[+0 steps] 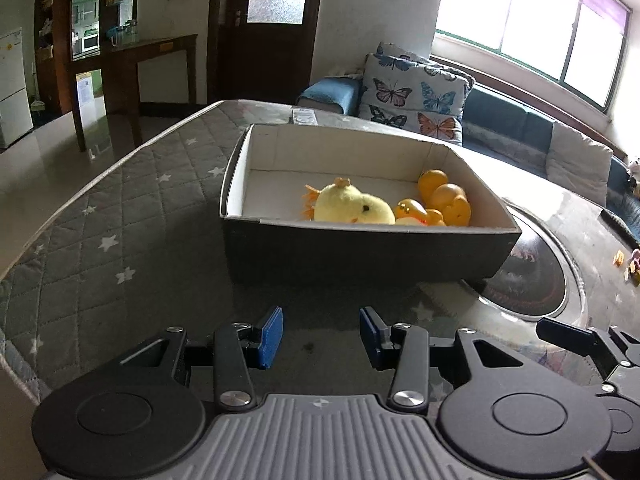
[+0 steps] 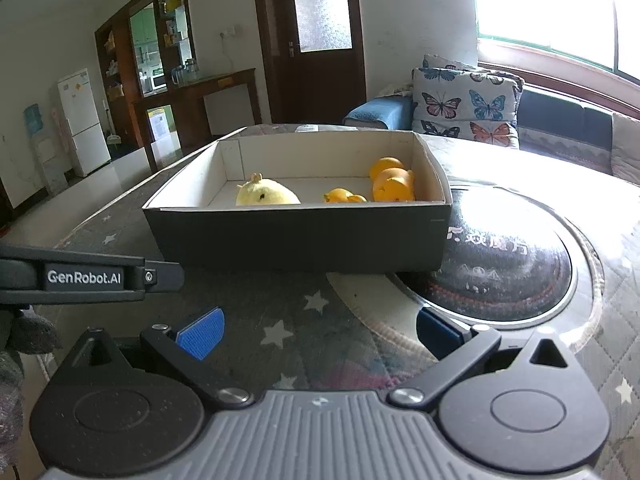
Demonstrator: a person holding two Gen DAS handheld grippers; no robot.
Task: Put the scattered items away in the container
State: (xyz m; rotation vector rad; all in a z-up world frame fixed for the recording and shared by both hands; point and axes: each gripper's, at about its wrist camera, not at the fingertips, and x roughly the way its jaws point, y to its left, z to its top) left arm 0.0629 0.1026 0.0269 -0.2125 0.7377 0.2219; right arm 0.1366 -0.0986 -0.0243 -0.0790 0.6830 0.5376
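Observation:
A dark cardboard box (image 1: 360, 256) with a white inside stands on the quilted table; it also shows in the right wrist view (image 2: 304, 240). In it lie a yellow plush chick (image 1: 352, 208) (image 2: 266, 194), a small orange rubber duck (image 1: 416, 212) (image 2: 344, 196) and larger orange toys (image 1: 444, 196) (image 2: 392, 182). My left gripper (image 1: 321, 336) is open and empty, low over the table in front of the box. My right gripper (image 2: 316, 332) is open wide and empty, also in front of the box. The left gripper's body (image 2: 84, 278) shows at the left of the right wrist view.
A round glass-topped inset (image 2: 500, 264) lies in the table just right of the box. Small scattered items (image 1: 628, 264) sit at the far right table edge. A remote (image 1: 304, 116) lies behind the box. A sofa with butterfly cushions (image 1: 416, 92) stands beyond.

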